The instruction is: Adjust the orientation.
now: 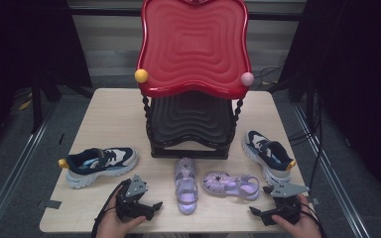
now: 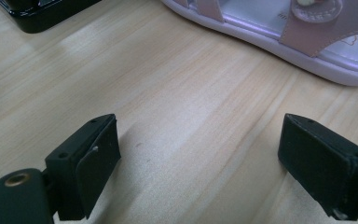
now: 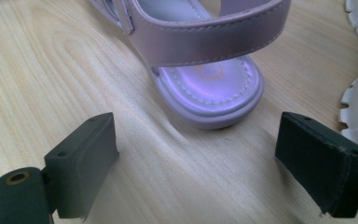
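Lying on the worktop (image 1: 109, 114) in front of the black and red rack (image 1: 192, 74), 2 lilac sandals have glossy straps and a small flower ornament. The left sandal (image 1: 185, 186) has its long axis from the rack toward the person, toe toward the rack. The right sandal (image 1: 230, 184) lies across, heel strap toward the right sneaker (image 1: 268, 153). The left tool (image 1: 151, 207) is released, jaws wide apart, just beside the left sandal. The right tool (image 1: 261, 201) is also released, its jaws apart before the heel of the right sandal, not touching it.
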A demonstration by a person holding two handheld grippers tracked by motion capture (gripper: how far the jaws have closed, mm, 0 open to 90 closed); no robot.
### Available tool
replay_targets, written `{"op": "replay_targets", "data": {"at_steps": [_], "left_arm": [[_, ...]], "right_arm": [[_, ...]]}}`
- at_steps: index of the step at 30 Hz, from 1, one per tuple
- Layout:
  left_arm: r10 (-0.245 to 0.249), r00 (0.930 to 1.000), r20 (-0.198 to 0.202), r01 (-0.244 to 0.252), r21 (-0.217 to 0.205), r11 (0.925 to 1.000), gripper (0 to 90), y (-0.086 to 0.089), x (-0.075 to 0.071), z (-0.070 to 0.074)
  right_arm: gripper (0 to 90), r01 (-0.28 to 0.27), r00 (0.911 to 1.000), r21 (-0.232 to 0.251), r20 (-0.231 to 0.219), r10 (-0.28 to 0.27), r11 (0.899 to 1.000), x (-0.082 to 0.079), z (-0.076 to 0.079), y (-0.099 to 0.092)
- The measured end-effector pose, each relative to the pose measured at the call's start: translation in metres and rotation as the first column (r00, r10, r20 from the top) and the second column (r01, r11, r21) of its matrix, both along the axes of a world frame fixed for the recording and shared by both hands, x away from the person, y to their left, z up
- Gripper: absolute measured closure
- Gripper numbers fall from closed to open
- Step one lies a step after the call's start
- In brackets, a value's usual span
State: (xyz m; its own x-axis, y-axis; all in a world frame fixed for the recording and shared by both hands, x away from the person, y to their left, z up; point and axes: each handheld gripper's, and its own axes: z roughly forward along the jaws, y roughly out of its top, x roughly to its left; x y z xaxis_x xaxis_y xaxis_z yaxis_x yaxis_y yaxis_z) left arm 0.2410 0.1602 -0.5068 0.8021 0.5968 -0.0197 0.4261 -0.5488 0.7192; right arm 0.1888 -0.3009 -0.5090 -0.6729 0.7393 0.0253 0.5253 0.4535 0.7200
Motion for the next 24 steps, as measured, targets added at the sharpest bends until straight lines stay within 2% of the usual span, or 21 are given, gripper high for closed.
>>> {"op": "replay_targets", "data": {"at_steps": [11,18,20,23,24], "left_arm": [[0.003,1.0000,0.000,-0.003,-0.001,1.0000,12.6,0.0000,-0.0001,0.0000],[0.039,0.9992,0.005,-0.039,-0.008,0.9992,15.6,-0.0001,-0.0022,0.0003],[0.062,0.9981,-0.008,-0.062,-0.011,0.9980,15.7,-0.0010,-0.0039,0.0011],[0.058,0.9979,-0.029,-0.059,-0.009,0.9982,18.4,-0.0028,-0.0042,0.0050],[0.059,0.9977,-0.035,-0.059,-0.020,0.9980,18.6,-0.0037,-0.0044,0.0068]], "right_arm": [[11.7,0.003,1.0000,-0.003,-0.002,-0.003,1.000,0.0001,0.0002,0.0001],[11.7,-0.001,1.0000,0.001,-0.001,0.001,1.000,0.0006,0.0001,0.0001],[11.7,-0.002,1.0000,-0.001,0.001,0.002,1.000,0.0009,0.0000,0.0000],[11.8,-0.003,1.0000,-0.001,0.000,0.003,1.000,0.0009,0.0000,-0.0001],[11.7,-0.003,1.0000,0.000,0.000,0.003,1.000,0.0009,0.0000,0.0000]]}}
